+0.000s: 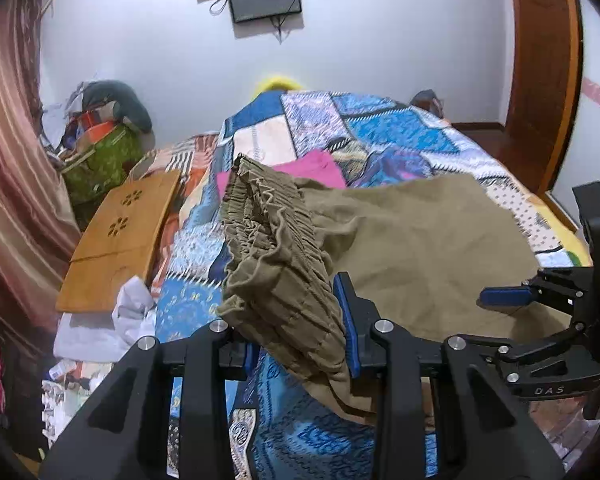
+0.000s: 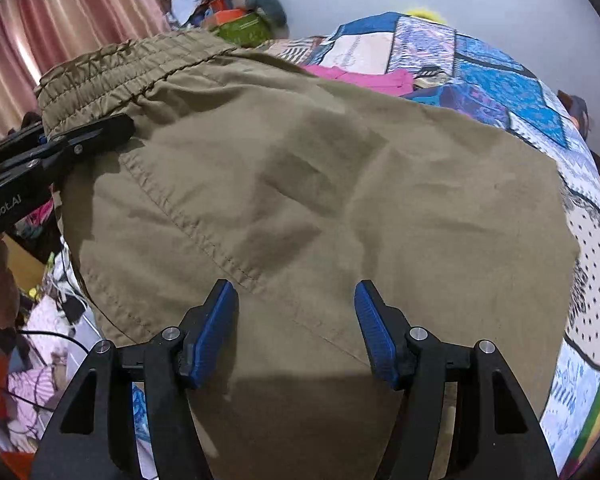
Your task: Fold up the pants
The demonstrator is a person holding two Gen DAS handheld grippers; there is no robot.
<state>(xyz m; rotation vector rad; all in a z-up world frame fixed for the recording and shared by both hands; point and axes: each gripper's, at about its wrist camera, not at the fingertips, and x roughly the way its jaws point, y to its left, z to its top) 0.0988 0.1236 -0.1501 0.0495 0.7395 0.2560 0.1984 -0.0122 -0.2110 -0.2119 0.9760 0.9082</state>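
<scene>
Olive-khaki pants [image 2: 320,200] with a gathered elastic waistband [image 1: 268,220] lie spread on the patchwork bedspread [image 1: 380,128]. My left gripper [image 1: 300,332] is shut on the waistband end of the pants, lifting it a little; it shows at the left of the right wrist view [image 2: 88,136]. My right gripper [image 2: 296,328] is open, its blue pads [image 2: 216,332] hovering just over the pants' flat fabric, holding nothing. It appears at the right edge of the left wrist view [image 1: 540,304].
A pink garment [image 1: 320,168] lies on the bed beyond the pants. A wooden lap tray [image 1: 116,236] and a pile of bags [image 1: 100,152] sit left of the bed. Curtains [image 1: 8,160] hang at far left; a door frame [image 1: 540,80] stands at right.
</scene>
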